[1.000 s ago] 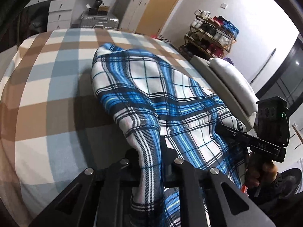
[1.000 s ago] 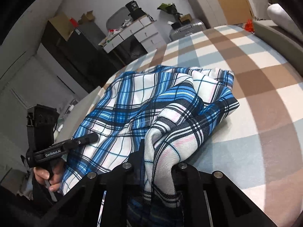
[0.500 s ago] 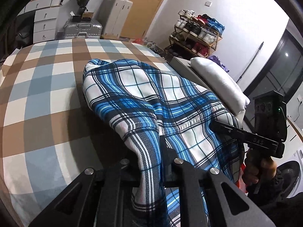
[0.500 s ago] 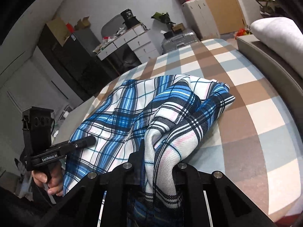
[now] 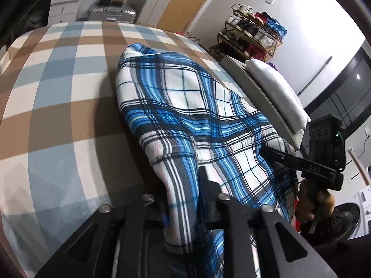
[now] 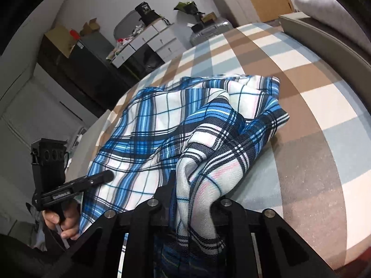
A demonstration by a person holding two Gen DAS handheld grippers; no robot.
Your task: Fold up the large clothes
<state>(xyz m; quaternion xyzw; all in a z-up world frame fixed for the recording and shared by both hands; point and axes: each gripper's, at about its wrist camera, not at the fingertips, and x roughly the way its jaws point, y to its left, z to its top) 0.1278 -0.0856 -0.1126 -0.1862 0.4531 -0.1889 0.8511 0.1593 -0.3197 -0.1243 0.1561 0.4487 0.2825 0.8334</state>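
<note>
A large blue, white and black plaid garment (image 5: 185, 106) lies on the checked bed (image 5: 58, 92), its near edge lifted. My left gripper (image 5: 183, 180) is shut on a bunched fold of its left near edge. My right gripper (image 6: 192, 185) is shut on a bunched fold of the garment (image 6: 162, 125) at its right near edge. Each gripper shows in the other's view: the right one (image 5: 269, 150) at the right, the left one (image 6: 109, 175) at the left, each held by a hand. The far part of the garment rests crumpled on the bed (image 6: 313, 120).
A padded headboard with a white pillow (image 5: 276, 92) runs along the bed's right side. A shoe rack (image 5: 252, 37), suitcase (image 5: 111, 14) and white drawers (image 6: 148, 41) stand beyond the bed.
Both grippers stay shut on the garment. The views have tilted down and closer to the bed, and the garment lies flatter, stretched a little further over the bed.
</note>
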